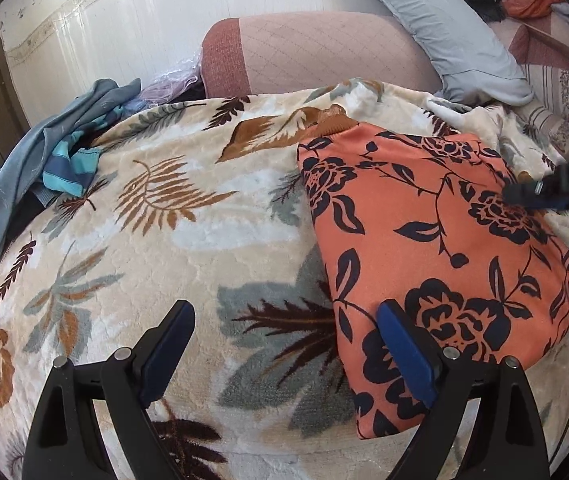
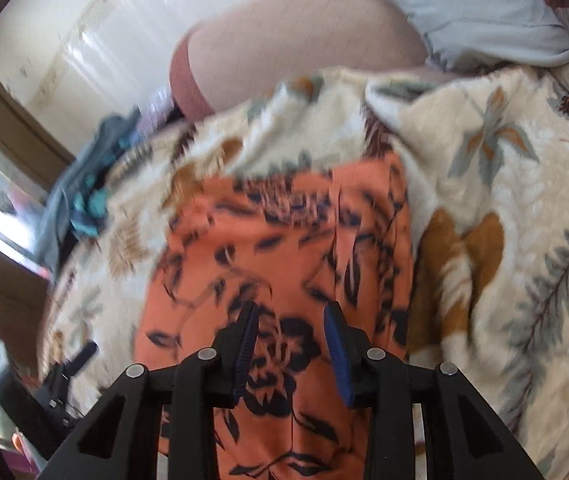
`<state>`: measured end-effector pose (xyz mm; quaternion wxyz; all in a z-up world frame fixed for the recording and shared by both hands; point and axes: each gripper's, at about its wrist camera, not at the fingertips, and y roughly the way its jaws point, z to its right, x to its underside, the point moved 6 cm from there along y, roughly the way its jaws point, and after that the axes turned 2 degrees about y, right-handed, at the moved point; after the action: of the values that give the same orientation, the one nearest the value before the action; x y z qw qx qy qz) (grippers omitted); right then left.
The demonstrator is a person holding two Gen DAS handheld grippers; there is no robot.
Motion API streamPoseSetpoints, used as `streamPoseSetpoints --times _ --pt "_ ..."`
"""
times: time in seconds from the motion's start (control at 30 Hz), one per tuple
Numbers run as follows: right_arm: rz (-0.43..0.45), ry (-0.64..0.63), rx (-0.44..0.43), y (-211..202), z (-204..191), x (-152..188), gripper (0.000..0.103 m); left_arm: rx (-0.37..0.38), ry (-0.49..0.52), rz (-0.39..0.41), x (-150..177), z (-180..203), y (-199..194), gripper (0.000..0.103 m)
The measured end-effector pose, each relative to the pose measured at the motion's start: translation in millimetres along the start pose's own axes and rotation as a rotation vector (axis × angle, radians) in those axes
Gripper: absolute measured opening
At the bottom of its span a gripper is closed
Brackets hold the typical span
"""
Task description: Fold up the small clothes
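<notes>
Your left tool [image 1: 286, 336] gapes wide, empty, at the folded orange garment's [image 1: 436, 256] left edge; right tool [image 2: 293, 350] open above it, on the blanket [image 1: 172, 232].

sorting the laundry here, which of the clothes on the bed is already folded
The orange floral garment: it lies as a flat, neat rectangle on the blanket, while the blue-grey clothes sit crumpled at the far edge.

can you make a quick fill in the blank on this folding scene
1. The orange garment has a black ____ print.
2. It lies on a leaf-patterned ____.
3. The left gripper is ____, holding nothing.
4. The grey-blue pillow leans on the pink ____.

Missing words: floral; blanket; open; cushion
</notes>
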<state>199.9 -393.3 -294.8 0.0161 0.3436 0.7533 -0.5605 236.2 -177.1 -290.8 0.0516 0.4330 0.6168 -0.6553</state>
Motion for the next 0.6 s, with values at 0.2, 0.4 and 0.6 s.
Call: streamPoseSetpoints --times 0.2,0.4,0.6 --pt "-0.006 -0.011 0.064 10 -8 7 0.037 -0.013 0.003 0.000 0 1 -2 0.093" --pt "0.068 -0.091 -0.038 1 -50 -4 0.037 -0.014 0.007 0.001 -1 1 -2 0.093" --pt "-0.048 -0.096 0.001 64 -58 -4 0.037 -0.011 0.006 -0.001 -2 2 2 0.093"
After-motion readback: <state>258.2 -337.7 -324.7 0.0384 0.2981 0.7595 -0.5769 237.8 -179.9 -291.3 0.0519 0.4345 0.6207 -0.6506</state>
